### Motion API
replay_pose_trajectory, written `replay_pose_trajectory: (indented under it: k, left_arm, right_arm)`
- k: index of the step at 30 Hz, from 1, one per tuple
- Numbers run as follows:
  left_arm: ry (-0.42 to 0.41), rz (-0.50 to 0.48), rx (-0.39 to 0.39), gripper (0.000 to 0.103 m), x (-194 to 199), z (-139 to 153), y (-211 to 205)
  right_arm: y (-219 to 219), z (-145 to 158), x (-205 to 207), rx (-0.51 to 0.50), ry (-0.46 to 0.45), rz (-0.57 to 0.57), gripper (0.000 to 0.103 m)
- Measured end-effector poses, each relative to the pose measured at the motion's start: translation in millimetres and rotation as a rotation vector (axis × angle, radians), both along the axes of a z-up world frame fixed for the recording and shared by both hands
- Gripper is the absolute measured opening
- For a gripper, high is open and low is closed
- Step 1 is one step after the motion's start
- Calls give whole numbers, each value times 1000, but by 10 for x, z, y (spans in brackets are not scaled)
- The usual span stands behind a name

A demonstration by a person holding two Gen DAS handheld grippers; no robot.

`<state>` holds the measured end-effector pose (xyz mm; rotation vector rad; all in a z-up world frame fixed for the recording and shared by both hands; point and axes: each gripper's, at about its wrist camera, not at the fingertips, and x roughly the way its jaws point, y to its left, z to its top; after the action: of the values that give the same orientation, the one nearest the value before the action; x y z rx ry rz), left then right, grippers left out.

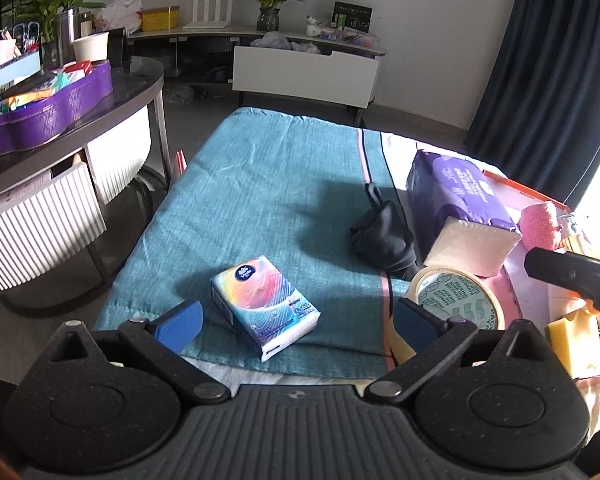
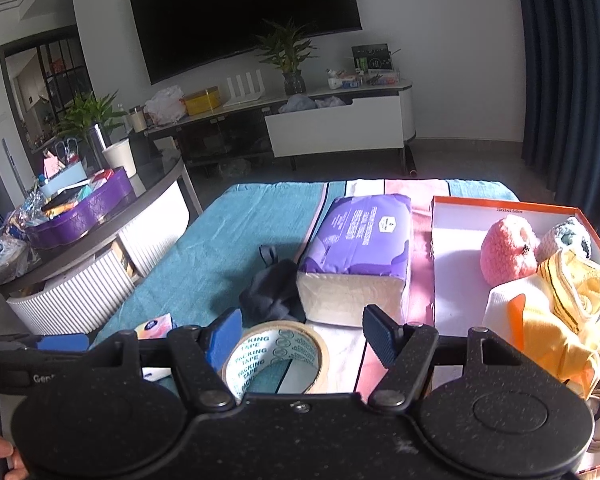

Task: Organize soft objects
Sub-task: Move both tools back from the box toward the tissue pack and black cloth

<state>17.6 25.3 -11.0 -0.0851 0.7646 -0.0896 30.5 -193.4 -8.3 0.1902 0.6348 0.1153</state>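
Observation:
A small colourful tissue pack (image 1: 265,306) lies on the teal cloth (image 1: 260,184), between the wide-apart fingers of my open left gripper (image 1: 298,320). A dark crumpled cloth (image 1: 382,236) sits beside a big purple tissue pack (image 1: 456,196). A roll of packing tape (image 2: 278,356) lies flat under my open right gripper (image 2: 304,338), nothing held. The orange-rimmed box (image 2: 500,205) on the right holds a pink plush (image 2: 506,250), a striped rolled sock (image 2: 568,236) and yellow cloths (image 2: 572,304). The right gripper's body (image 1: 572,276) shows at the left wrist view's right edge.
A dark round side table (image 2: 100,236) with a purple tray (image 1: 52,112) of clutter stands at the left. A TV stand (image 2: 336,128) with plants and boxes runs along the far wall. Dark curtains (image 2: 564,72) hang at the right. A hand (image 2: 0,454) shows at the lower left.

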Motion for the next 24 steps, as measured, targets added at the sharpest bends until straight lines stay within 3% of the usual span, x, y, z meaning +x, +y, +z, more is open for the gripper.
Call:
replay_pose_trajectory:
  k: [24]
  left_arm:
    - [60, 87, 21, 103, 146, -62, 155]
  right_arm:
    - [470, 27, 226, -41, 29, 124, 80]
